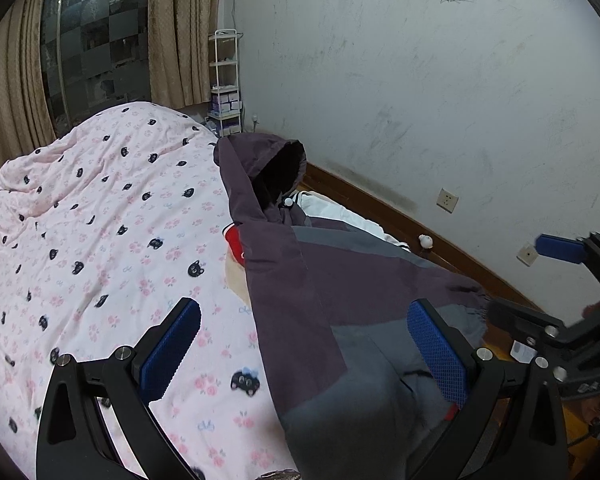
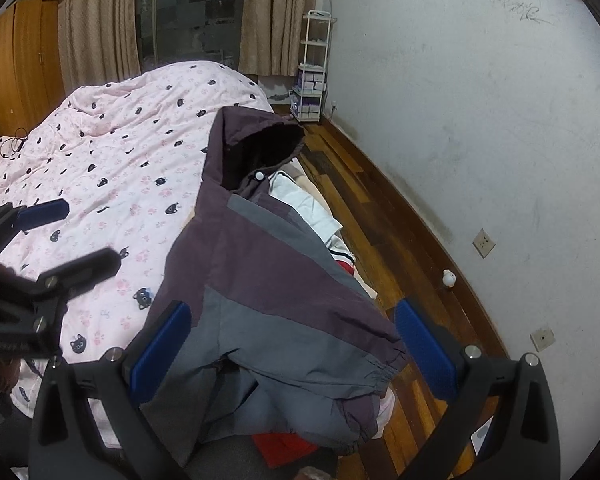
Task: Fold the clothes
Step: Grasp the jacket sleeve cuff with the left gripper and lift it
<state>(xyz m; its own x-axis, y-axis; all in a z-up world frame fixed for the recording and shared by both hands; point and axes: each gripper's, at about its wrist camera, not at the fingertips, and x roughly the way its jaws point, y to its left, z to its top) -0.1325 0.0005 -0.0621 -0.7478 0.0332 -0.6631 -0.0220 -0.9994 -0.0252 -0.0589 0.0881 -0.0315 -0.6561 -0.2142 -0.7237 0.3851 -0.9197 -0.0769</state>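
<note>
A purple and grey hooded jacket [image 1: 300,280] lies along the right edge of the bed, hood at the far end; it also shows in the right wrist view [image 2: 268,272]. Its sleeve with an elastic cuff [image 2: 384,376] hangs over the bed edge. White and red clothes [image 1: 332,208] lie under it. My left gripper [image 1: 304,348] is open above the jacket's near part and holds nothing. My right gripper [image 2: 292,352] is open over the sleeve and lower jacket, and holds nothing. Each gripper shows in the other's view, the right [image 1: 560,264] and the left [image 2: 60,232].
The bed carries a pink quilt with black cat prints [image 1: 100,220]. A wooden floor strip [image 2: 380,216] runs between bed and white wall [image 2: 480,120]. A white shelf rack [image 2: 314,68] stands in the far corner by the curtains. A wooden wardrobe [image 2: 20,64] stands at far left.
</note>
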